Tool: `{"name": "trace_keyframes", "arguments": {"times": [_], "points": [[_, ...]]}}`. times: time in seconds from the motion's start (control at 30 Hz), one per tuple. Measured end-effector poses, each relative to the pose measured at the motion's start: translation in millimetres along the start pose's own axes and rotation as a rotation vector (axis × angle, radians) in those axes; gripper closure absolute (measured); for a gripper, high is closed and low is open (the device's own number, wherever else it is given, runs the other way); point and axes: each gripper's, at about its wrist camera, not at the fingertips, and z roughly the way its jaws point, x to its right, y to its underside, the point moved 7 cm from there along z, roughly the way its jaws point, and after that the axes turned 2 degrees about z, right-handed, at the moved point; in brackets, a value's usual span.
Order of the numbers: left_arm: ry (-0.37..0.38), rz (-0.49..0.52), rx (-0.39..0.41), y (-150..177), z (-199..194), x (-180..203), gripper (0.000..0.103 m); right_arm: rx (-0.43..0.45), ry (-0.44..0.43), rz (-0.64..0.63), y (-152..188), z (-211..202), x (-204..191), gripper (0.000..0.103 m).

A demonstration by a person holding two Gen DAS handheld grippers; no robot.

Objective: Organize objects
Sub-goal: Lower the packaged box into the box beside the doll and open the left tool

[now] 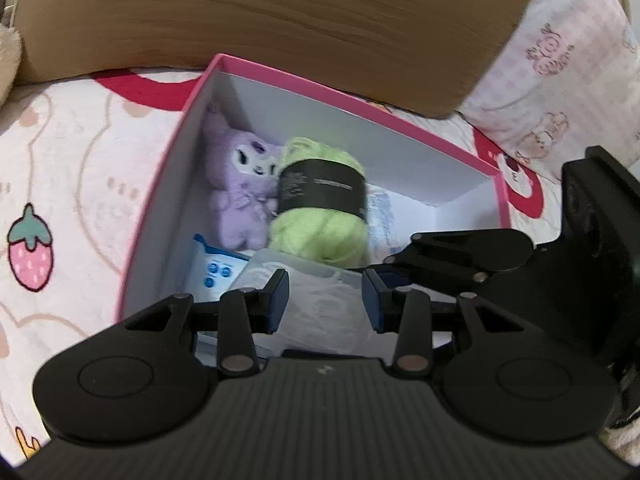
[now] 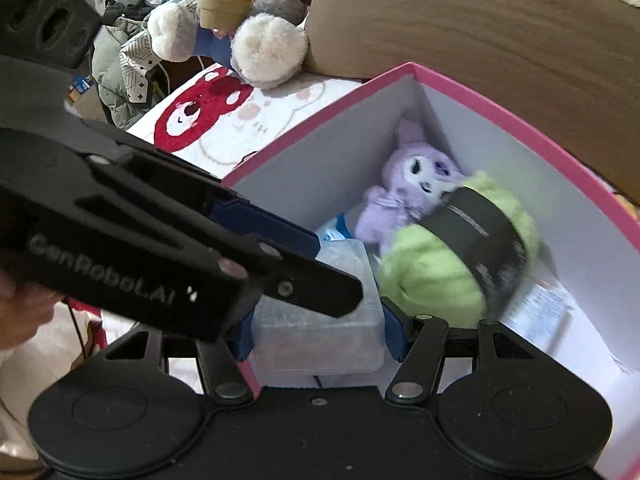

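Left wrist view: I look down into the pink-rimmed white cardboard box (image 1: 404,128), which sits on a bed with a cartoon-print blanket (image 1: 60,168).
Left tongs (image 1: 325,300): pads narrowly apart; I see nothing gripped, only the translucent plastic case (image 1: 320,296) lying below the gap.
Box contents: lilac plush bunny (image 1: 240,196) in the far left corner, green yarn ball with a black paper band (image 1: 320,204) touching it, printed packets along the near wall.
Right wrist view: right tongs (image 2: 318,334) are clamped across the translucent plastic case (image 2: 320,340), one pad on each short side.
Task's thing: the case hangs at the box's near wall, partly over the rim.
Key relation: open floor lies ahead and to the right of the case, toward the yarn ball (image 2: 456,256); the case's long axis runs across the tongs, roughly along the near wall. The right hand is the one carrying it; the left tongs (image 2: 312,240) cross just above.
Room: brown cushion (image 2: 480,40) behind the box, large grey-and-white plush toy (image 2: 256,40) at the bed's far edge, clothes beyond.
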Motion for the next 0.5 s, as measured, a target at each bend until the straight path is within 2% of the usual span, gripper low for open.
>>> {"name": "trace_keyframes", "arguments": {"times": [0.13,0.27,0.5], "points": [[-0.025,0.001,-0.01,0,2,-6,0.066,-0.019,-0.003,-0.007,-9,16,-6,0.038],[-0.039,-0.015,-0.018,0,7,-12,0.066,-0.05,0.036,-0.058,-10,25,-7,0.038],[-0.055,-0.013,-0.008,3,8,-12,0.066,-0.027,0.077,-0.071,-6,9,-3,0.037]]}}
